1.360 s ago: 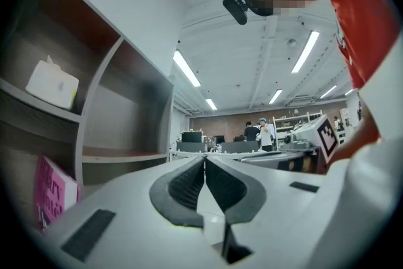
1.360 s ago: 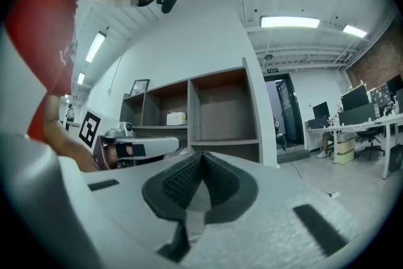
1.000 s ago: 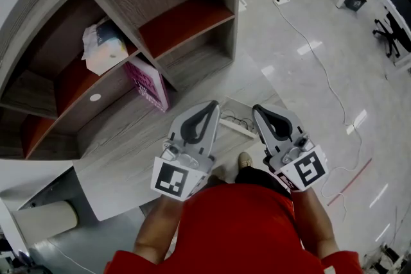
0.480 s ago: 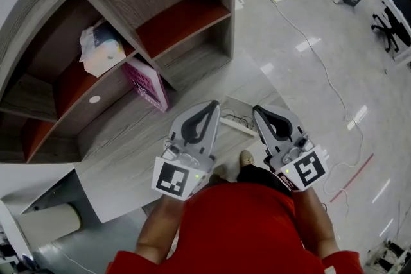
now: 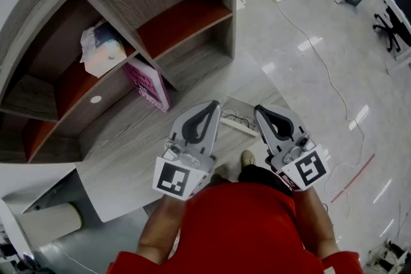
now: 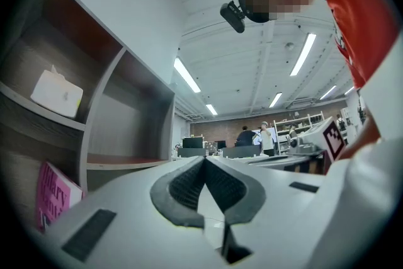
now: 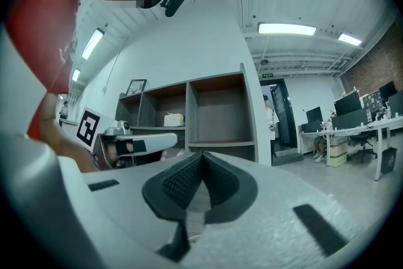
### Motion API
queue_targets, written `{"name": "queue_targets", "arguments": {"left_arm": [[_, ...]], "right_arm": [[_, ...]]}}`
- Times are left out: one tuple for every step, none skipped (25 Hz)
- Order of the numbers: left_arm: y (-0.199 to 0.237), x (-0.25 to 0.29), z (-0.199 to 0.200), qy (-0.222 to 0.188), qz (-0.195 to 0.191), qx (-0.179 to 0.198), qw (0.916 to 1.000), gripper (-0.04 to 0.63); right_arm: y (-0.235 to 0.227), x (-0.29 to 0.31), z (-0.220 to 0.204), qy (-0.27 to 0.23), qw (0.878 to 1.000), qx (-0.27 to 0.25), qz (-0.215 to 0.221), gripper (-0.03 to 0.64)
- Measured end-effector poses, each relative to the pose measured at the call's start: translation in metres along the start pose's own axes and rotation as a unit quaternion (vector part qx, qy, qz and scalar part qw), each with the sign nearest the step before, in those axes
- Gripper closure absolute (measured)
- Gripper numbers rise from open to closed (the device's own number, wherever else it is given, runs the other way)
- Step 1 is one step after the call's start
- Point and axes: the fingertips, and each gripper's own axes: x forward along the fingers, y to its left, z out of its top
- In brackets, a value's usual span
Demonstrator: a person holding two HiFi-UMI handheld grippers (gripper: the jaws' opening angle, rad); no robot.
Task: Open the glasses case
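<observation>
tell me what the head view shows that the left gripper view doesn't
Only the head view: the floor cable and a shoe. Only the left gripper view: ceiling lights and people far off. Both: the shelf, the pink book, the left gripper and the right gripper.

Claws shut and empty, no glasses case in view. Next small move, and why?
Likely turn the head to find the case first: left claw and right claw are shut on nothing, and the shelf shows only a white pack and a pink book.
</observation>
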Motion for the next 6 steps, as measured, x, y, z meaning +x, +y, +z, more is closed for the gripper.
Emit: {"name": "queue_targets", "arguments": {"left_arm": [[-0.0003,0.0005,-0.0003,0.000,0.000,-0.001,1.0000,0.587],[-0.0007,0.0010,-0.0007,0.001,0.000,-0.001,1.0000,0.587],[-0.0012,0.0016,-0.0012,0.001,0.000,-0.001,1.0000,0.588],[-0.0016,0.0022,-0.0016,0.002,0.000,-0.001,1.0000,0.588],[-0.0019,0.0028,-0.0019,0.002,-0.001,0.000,1.0000,0.588],[-0.0023,0.0035,-0.0022,0.002,-0.001,0.000,1.0000,0.586]], "right_arm": [[-0.0005,-0.0003,-0.0002,0.000,1.000,0.001,0.000,0.612],[-0.0012,-0.0007,-0.0007,0.001,1.000,0.001,0.000,0.614],[-0.0019,-0.0013,-0.0013,0.003,1.000,0.002,0.000,0.613],[-0.0026,-0.0017,-0.0020,0.004,1.000,0.002,0.000,0.612],[-0.0033,-0.0022,-0.0027,0.005,1.000,0.002,-0.001,0.612],[-0.0040,-0.0026,-0.0034,0.006,1.000,0.003,-0.001,0.612]]}}
